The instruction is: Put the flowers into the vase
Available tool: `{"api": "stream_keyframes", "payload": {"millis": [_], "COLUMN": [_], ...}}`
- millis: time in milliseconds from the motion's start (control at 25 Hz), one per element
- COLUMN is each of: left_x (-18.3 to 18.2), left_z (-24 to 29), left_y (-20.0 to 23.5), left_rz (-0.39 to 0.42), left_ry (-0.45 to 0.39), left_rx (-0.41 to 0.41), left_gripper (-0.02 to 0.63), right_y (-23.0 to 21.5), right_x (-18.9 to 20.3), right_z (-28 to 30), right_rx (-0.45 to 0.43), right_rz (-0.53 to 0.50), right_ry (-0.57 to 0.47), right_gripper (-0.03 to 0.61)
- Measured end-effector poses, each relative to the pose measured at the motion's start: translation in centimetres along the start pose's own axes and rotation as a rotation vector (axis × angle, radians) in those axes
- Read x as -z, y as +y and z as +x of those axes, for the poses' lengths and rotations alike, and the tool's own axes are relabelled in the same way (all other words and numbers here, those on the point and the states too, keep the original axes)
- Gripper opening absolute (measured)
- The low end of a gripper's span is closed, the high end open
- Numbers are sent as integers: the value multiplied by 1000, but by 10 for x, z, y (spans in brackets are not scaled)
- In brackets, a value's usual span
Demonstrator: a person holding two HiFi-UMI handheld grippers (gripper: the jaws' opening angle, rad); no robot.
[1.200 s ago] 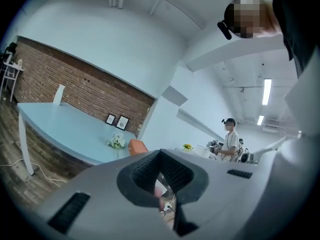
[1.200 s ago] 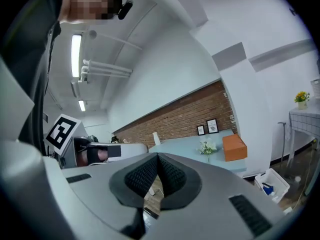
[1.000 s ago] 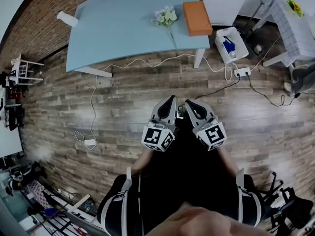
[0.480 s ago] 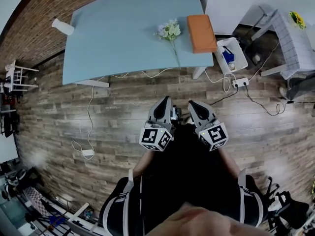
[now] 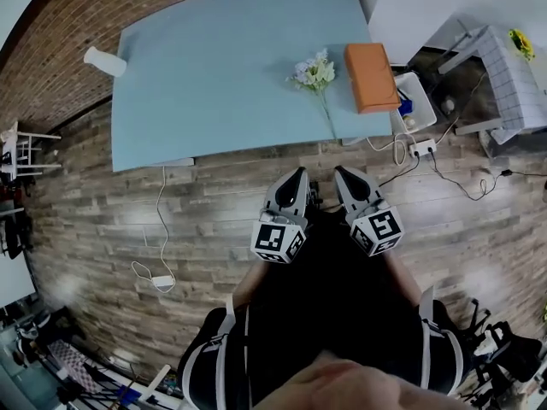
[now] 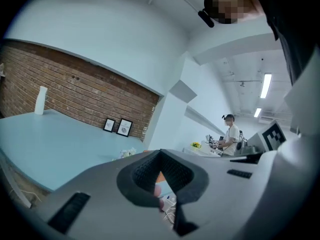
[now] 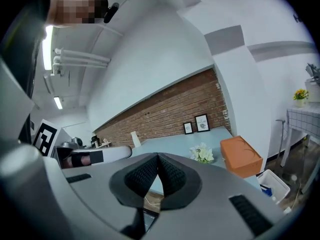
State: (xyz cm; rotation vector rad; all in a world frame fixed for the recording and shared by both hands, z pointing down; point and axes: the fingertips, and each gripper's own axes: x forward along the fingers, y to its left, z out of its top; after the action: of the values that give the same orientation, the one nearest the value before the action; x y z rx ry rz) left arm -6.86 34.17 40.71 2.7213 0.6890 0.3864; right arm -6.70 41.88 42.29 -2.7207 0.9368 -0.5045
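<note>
– So, where is the vase point(image 5: 104, 61) to be found?

– It is seen at the far left corner of the table point(image 5: 214, 84), standing upright and alone, well apart from everything else. As far as can be told, nothing has been put into it.

– And the flowers?

– The flowers point(image 5: 314, 73) are laid flat toward the right side of the table. The blooms are turned to the far side and the stem is pointed at the near edge, with an orange box point(image 5: 372, 77) just to their right. Laid that way, the stem is judged to be the part most easily taken from the near side, with no need to reach over the blooms.

– How are the grippers held?

– The left gripper point(image 5: 296, 176) is held over the wooden floor point(image 5: 102, 203), short of the table's near edge. Its jaws are closed with nothing between them. The right gripper point(image 5: 345, 178) is held just beside it, likewise closed and empty, and is aimed roughly toward the flowers.

– Why closed?

– Nothing is within reach, so no grip is called for. The task is judged to be barely begun. One pair of jaws must be opened before the stem can be taken. The stem will then have to be carried the width of the table, since the vase stands at the opposite end.
</note>
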Motion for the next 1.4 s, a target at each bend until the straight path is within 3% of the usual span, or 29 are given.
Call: {"api": "stream_keyframes", "payload": {"millis": [160,360,520,720,920,1200,1400], "left_x": [0,-4,-13,-26,-38,-38,-48], "left_z": [22,54,84,127,165,196,205], "left_y": [18,23,34,33,37,49,71], "left_rz": [-26,22,40,-35,-8,-46,-58], "left_ry": [29,44,24,-1,2,18,3], "left_rx": [42,67,-3,-56,-103,-235,-259], "left_gripper": [29,29,29,29,29,29,29], "right_y": [-11,-38,-60,-100,-134,-174,-182], "right_x": [-8,-16,-27,-55,-71,-75,-80], "right_z": [16,30,54,71,94,107,125], "right_rx": [58,101,58,15,-22,-75,-77], "right_rz": [23,15,-12,8,-1,36,32], "right_ry": [-14,-16,-24,-66,-71,-28,-21], "right_gripper": [18,18,18,18,18,18,18]}}
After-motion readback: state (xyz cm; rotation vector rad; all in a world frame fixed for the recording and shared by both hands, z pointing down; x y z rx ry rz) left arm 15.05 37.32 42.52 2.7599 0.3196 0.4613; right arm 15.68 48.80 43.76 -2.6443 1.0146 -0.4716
